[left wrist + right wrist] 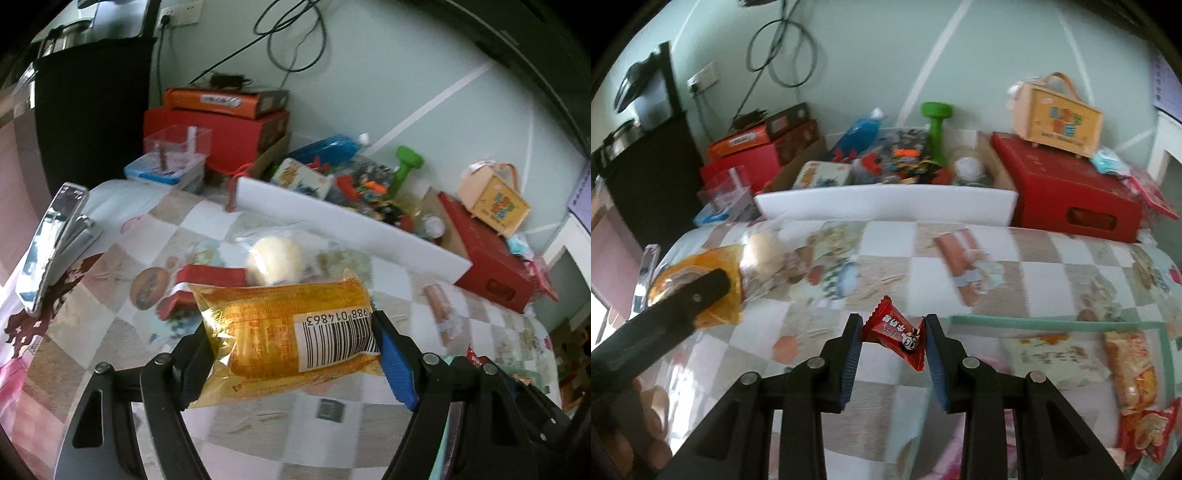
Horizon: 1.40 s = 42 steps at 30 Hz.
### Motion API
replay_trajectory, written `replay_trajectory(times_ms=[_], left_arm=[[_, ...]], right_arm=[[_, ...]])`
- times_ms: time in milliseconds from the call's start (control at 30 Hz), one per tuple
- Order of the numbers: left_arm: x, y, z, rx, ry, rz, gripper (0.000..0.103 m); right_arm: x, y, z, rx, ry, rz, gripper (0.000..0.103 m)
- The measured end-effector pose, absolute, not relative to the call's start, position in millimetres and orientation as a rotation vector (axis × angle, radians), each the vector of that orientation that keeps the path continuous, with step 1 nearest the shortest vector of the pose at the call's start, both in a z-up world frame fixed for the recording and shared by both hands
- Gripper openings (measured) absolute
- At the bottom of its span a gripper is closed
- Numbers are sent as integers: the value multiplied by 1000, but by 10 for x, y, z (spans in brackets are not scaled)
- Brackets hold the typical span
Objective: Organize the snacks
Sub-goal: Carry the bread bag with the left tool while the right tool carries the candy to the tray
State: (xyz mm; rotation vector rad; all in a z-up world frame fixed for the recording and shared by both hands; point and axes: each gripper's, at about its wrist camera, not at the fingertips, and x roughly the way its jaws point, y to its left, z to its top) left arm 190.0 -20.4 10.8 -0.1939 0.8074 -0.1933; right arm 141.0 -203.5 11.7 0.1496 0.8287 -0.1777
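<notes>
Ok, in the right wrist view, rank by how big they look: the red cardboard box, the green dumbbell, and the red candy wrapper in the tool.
1. Red cardboard box, clearly largest.
2 and 3. Green dumbbell and red candy wrapper look about alike; the wrapper sits far nearer the camera, so no ranking.

Left gripper (pixel 291 350) up close: two black fingers (pixel 195 365) on matte black linkage arms, each arm cut with a long triangular slot. Round silver pivot pins sit at the joints. The inner pads are ribbed, the right-hand one bright blue, the other in shadow. Over to the right gripper (pixel 892 332): same build, black arms with silver pins and dark blue ribbed pads on its fingers (pixel 849 354). At the lower left edge, bare fingers of a hand (pixel 646 432) on a black handle, blurred.
</notes>
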Motion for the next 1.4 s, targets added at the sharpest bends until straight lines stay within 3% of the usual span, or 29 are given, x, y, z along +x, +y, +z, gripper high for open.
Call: replay_trajectory(times_ms=[367, 800, 1400], left_arm=[[1678, -873, 344, -144, 734, -413, 80], [1393, -1806, 228, 22, 782, -658, 80], [1305, -2220, -47, 159, 871, -699, 83]], right_arm=[[1050, -2881, 319, 290, 757, -475, 36], [603, -3454, 489, 367, 678, -704, 36], [685, -3550, 264, 391, 759, -703, 37]])
